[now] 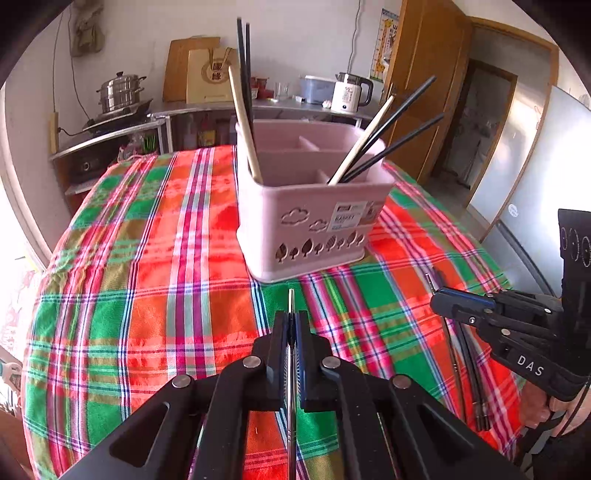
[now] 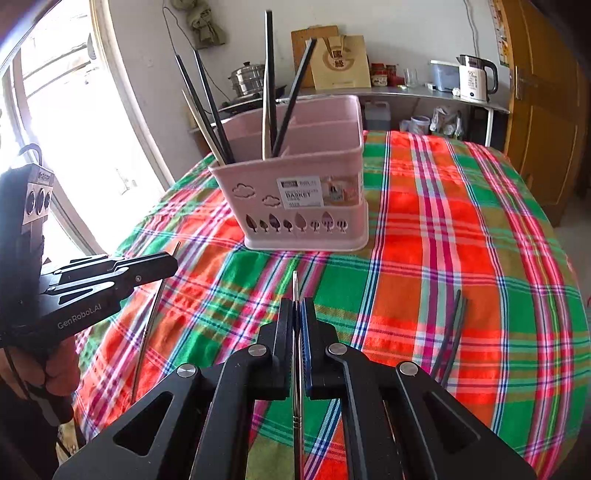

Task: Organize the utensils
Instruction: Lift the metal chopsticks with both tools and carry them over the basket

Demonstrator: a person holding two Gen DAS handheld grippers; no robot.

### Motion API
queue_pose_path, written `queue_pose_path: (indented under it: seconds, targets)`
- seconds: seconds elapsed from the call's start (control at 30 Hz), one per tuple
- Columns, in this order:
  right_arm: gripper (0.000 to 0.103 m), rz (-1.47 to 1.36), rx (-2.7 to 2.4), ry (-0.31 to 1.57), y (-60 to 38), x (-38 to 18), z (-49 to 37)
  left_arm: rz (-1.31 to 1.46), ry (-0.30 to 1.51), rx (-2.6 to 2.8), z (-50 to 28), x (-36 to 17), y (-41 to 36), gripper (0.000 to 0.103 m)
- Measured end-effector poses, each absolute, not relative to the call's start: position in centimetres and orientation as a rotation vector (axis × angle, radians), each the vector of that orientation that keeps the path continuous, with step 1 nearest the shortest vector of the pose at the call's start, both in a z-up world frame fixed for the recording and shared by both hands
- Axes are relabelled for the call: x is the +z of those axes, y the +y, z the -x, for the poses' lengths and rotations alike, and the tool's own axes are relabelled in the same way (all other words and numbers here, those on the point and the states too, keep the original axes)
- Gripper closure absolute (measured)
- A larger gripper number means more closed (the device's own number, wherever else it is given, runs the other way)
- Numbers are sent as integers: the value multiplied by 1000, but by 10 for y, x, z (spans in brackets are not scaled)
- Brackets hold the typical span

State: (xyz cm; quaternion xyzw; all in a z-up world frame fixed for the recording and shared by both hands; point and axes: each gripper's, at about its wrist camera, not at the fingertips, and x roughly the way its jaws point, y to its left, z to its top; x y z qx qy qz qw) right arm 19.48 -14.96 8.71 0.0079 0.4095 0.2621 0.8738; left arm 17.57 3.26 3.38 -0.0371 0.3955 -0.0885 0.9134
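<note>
Both grippers, left (image 1: 291,325) and right (image 2: 296,314), are clamping thin metal chopsticks (image 1: 291,406) that look stiff, light and slippery, pinched near one end, facing the pink basket (image 1: 310,206)

Bright daylight pours through the window (image 2: 74,122); white walls (image 1: 147,33), a wooden door (image 2: 543,122), a steel counter (image 1: 207,107) behind.

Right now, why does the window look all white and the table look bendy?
Right wrist view: daylight floods the window, washing it out to glare, while the pink basket stays sharp. Both views: the fisheye lens curves the plaid tablecloth and darkens the corners. Left wrist view: lighting is softer, nothing overexposed, and the door frame bows too.
</note>
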Motion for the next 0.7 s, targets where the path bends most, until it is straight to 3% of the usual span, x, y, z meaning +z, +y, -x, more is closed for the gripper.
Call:
queue_pose_path:
  seconds: [0.37,0.7]
  targets:
    - [99,-41,560,700,-165,146,-175,73,673,-228,-144,102,28,99]
    - [99,-39,568,668,-169,157,-166,77,650,-255,-136,113,24,99]
